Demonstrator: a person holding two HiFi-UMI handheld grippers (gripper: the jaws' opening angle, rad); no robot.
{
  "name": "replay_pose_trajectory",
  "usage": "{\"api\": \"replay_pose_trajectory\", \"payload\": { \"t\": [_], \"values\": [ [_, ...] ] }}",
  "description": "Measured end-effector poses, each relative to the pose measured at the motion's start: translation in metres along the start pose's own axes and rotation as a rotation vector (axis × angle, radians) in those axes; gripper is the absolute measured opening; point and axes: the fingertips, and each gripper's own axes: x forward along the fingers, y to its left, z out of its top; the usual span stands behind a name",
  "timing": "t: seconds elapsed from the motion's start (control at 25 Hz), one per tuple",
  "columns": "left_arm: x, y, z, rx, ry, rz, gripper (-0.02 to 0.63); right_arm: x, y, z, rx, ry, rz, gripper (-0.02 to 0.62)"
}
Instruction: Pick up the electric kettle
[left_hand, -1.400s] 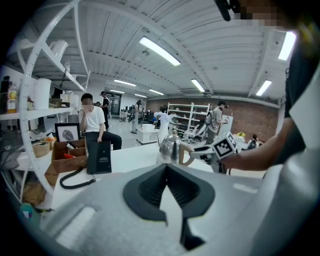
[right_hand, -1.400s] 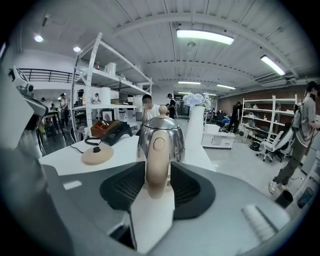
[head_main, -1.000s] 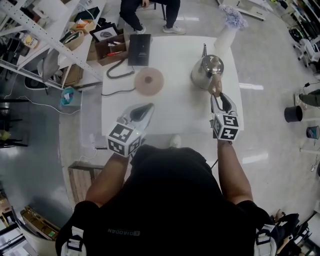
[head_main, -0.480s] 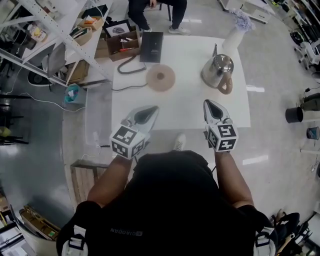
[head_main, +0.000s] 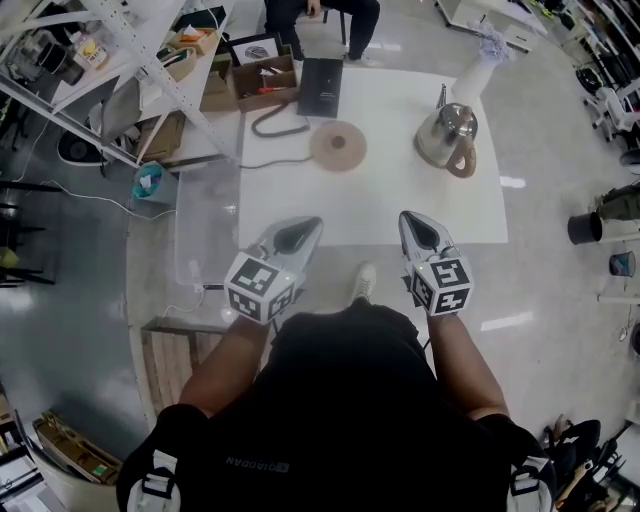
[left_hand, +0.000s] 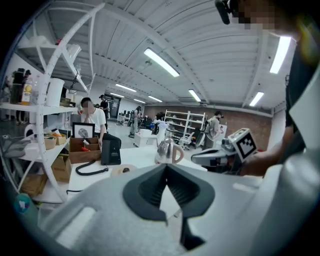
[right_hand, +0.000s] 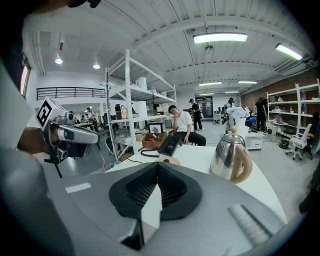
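Kettle: a rounded, shiny steel electric kettle (head_main: 445, 132) with a tan loop handle stands upright on the white square table (head_main: 390, 195). It is out at about 1 o'clock from the person, well apart from both claws, with nothing touching it.
Left claw: the left gripper (head_main: 303, 230) hangs over the table's near edge at about 11 o'clock. Its black ribbed pads (left_hand: 150, 187) meet at the tips and hold nothing.
Right claw: the right gripper (head_main: 412, 224) hangs over the near edge at about 1 o'clock, pinched together. Its pads (right_hand: 172, 192) touch at the tips with nothing between them.
Kettle stand: a flat round tan base (head_main: 338, 145) lies at 9 o'clock of the kettle, apart from it.
Cord: a black cord (head_main: 275, 120) curls just beside the base; I cannot tell where its ends go.
Far edge: a flat black box (head_main: 322, 87) lies at 12 o'clock.
Vase: a white vase (head_main: 478, 68) stands at the far corner behind the kettle; its flowers are washed out.
Cut off: of the seated person (head_main: 320, 15) beyond the table, the head view's top edge leaves only the legs.
Hidden: in the left gripper view that claw's grey body covers the kettle's lower part. Both of the person's hands are tucked behind the marker cubes.
Hard to make out: the thin spike above the kettle's lid may be a spout or a knob.
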Motion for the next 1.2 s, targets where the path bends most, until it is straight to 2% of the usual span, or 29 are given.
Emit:
{"api": "replay_pose_trajectory", "payload": {
  "t": [0.64, 0.88, 1.2],
  "values": [
    [-0.076, -0.036, -0.02, 0.018, -0.048, -0.048, 0.003, -0.047, 0.1, 0.007, -0.027, -0.066, 0.024, 0.003],
    [-0.092, -0.05, -0.029, 0.008, -0.038, -0.063, 0.003, -0.067, 0.118, 0.004, 0.005, -0.072, 0.02, 0.003],
    [-0.098, -0.056, -0.031, 0.005, -0.045, -0.054, 0.003, -0.074, 0.126, 0.006, -0.015, -0.074, 0.035, 0.003]
  ]
}}
